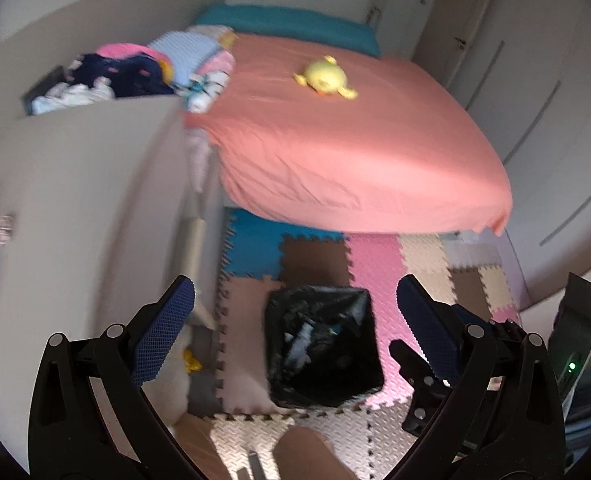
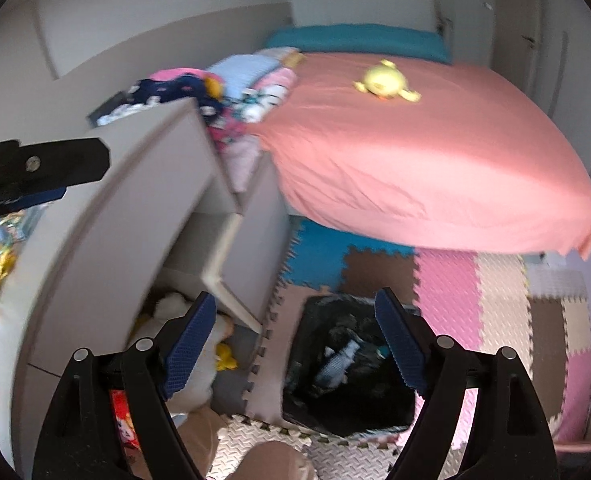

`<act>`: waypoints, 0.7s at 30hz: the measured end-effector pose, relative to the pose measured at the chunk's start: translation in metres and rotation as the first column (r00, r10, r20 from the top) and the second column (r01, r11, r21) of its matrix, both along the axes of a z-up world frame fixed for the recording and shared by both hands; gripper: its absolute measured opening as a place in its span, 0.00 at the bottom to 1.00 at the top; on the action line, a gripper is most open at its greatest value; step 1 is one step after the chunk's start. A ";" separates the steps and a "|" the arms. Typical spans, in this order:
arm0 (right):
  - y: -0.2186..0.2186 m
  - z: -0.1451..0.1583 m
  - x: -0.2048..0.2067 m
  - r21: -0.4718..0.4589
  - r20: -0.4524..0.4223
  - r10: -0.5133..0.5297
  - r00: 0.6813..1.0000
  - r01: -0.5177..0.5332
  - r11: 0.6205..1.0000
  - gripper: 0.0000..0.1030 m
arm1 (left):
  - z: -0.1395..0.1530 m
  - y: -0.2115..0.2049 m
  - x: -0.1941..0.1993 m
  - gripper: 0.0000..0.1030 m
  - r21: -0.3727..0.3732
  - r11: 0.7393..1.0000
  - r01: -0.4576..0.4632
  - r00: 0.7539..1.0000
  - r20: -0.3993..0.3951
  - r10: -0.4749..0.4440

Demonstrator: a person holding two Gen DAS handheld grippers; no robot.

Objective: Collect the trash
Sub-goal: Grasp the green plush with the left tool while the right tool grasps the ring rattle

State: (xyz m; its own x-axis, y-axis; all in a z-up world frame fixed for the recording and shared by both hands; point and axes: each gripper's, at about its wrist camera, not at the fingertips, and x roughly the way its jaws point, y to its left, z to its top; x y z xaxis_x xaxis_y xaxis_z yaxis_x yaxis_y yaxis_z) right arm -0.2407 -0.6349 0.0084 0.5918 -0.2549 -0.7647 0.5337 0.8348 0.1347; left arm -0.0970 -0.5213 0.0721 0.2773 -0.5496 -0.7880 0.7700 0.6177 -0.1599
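A bin lined with a black bag [image 1: 322, 346] stands on the foam floor mat below both grippers; it also shows in the right wrist view [image 2: 347, 372]. Crumpled trash [image 2: 337, 362] lies inside it. My left gripper [image 1: 295, 328] is open and empty, high above the bin. My right gripper [image 2: 295, 344] is open and empty, also above the bin. The left gripper's finger [image 2: 43, 178] shows at the left edge of the right wrist view.
A bed with a salmon sheet [image 1: 355, 144] holds a yellow plush toy [image 1: 326, 78]. A grey desk [image 1: 79, 200] stands left, with clothes [image 1: 135, 72] behind it. Soft toys [image 2: 199, 344] lie under the desk. Coloured foam tiles [image 1: 375, 264] cover the floor.
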 end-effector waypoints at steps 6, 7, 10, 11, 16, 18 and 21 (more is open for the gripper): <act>0.051 0.027 0.048 -0.023 0.029 0.135 0.990 -0.134 0.991 0.80 | 0.029 0.072 0.038 0.95 -0.032 0.989 -0.143 0.988 0.054 0.144; 0.064 0.031 0.060 -0.024 0.031 0.166 0.986 -0.165 0.986 0.80 | 0.032 0.083 0.043 0.95 -0.033 0.986 -0.161 0.985 0.060 0.163; 0.095 0.038 0.086 -0.016 0.043 0.240 0.970 -0.240 0.971 0.80 | 0.039 0.124 0.063 0.95 -0.035 0.969 -0.243 0.966 0.083 0.245; 0.104 0.040 0.095 -0.008 0.047 0.261 0.964 -0.261 0.965 0.80 | 0.040 0.140 0.069 0.95 -0.034 0.962 -0.272 0.957 0.093 0.274; 0.158 0.044 0.137 0.012 0.038 0.364 0.931 -0.364 0.931 0.80 | 0.042 0.208 0.096 0.95 -0.029 0.915 -0.403 0.907 0.116 0.404; 0.181 0.047 0.151 0.000 0.049 0.412 0.910 -0.412 0.911 0.80 | 0.040 0.238 0.107 0.95 -0.028 0.887 -0.460 0.880 0.116 0.460; 0.208 0.052 0.170 -0.002 0.073 0.460 0.885 -0.461 0.887 0.80 | 0.036 0.282 0.125 0.95 -0.025 0.839 -0.543 0.835 0.093 0.543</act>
State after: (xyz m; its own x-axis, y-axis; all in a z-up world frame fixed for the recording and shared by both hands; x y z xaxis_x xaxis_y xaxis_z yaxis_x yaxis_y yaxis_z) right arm -0.0706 -0.4264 0.0608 0.6912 0.0702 -0.7193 0.0787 0.9820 0.1715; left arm 0.0278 -0.2398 0.1079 0.6019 -0.2875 -0.7450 0.3216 0.9412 -0.1033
